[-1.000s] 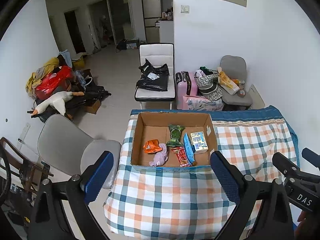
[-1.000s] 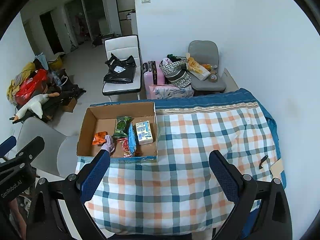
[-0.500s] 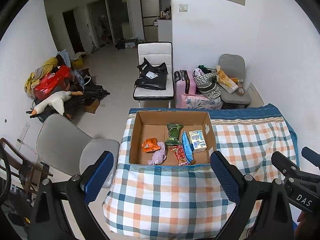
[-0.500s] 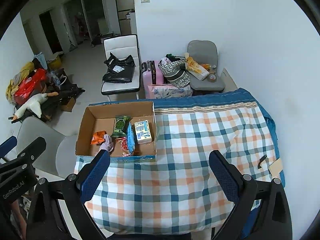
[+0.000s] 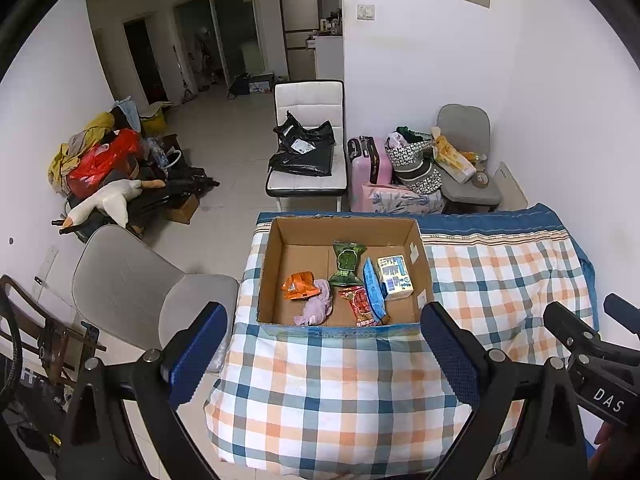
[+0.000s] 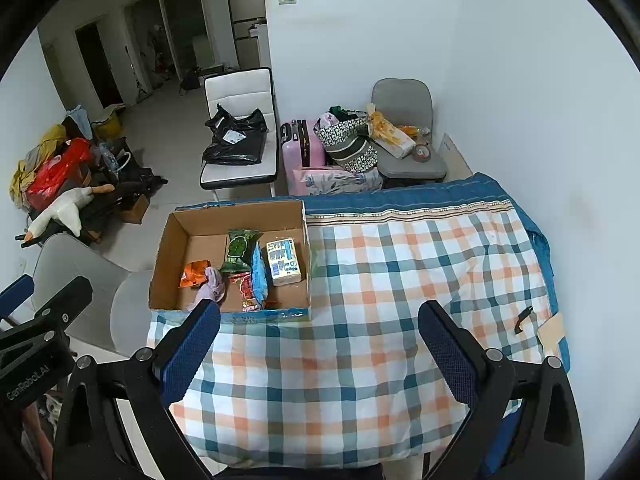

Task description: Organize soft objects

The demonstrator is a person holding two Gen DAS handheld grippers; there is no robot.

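An open cardboard box [image 5: 269, 272] [image 6: 164, 258] sits at the left end of a table covered by a checked cloth [image 5: 332, 392] [image 6: 400, 280]. Inside lie an orange packet [image 5: 299, 286], a lilac cloth [image 5: 318, 306], a green packet [image 5: 347, 262], a red packet [image 5: 360, 300], a blue packet [image 5: 373, 286] and a white tissue pack [image 5: 395, 278] [image 6: 283, 262]. My left gripper [image 5: 324, 354] is open and empty, held high in front of the box. My right gripper [image 6: 320, 350] is open and empty above the cloth, right of the box.
A grey chair [image 5: 132, 292] stands left of the table. A white chair with a black bag [image 5: 306, 148], a pink suitcase [image 5: 368, 164] and a loaded grey chair [image 5: 464, 160] stand behind it. A small black object [image 6: 523, 318] lies near the cloth's right edge.
Both grippers have drawn back and risen slightly, so the box and table look a little smaller and farther. Nothing on the table moved.
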